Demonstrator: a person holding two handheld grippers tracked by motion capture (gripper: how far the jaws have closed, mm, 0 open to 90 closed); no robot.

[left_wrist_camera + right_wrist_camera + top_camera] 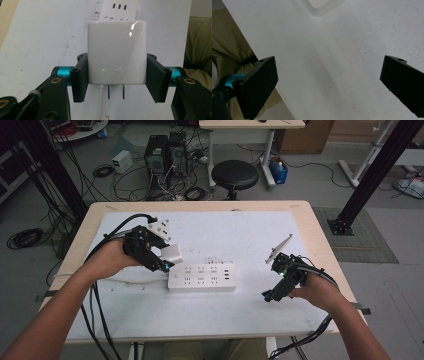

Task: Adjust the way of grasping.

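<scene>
Step in hand: the left gripper holds a white charger above the table, just beside the left end of the power strip. I judge that the charger is on its way to a socket of the strip, not yet plugged in.
Left jaws: clamped on the two sides of the charger; the pads press flat on it in the left gripper view.
Charger: a white block with two flat prongs that point toward the camera side of the gripper, and a thin white cable that leaves the same face.
Right gripper: it hangs low over the white mat, well apart from the strip, to its right. Its jaws stand wide apart with nothing between them.
Next move: I think the prongs must first turn down toward the strip, then line up with one two-slot socket, then go in straight. The free gripper may need to hold the strip so it does not slide.
Risk: the grip is on smooth glossy sides, so the charger can slip or tilt when pushed.
Hidden: in the left gripper view the charger covers most of the strip; only a few slots show above it.
Hard to tell: in the high view the charger's tilt and its height over the table are not clear. Where the white cable ends I cannot tell.
</scene>
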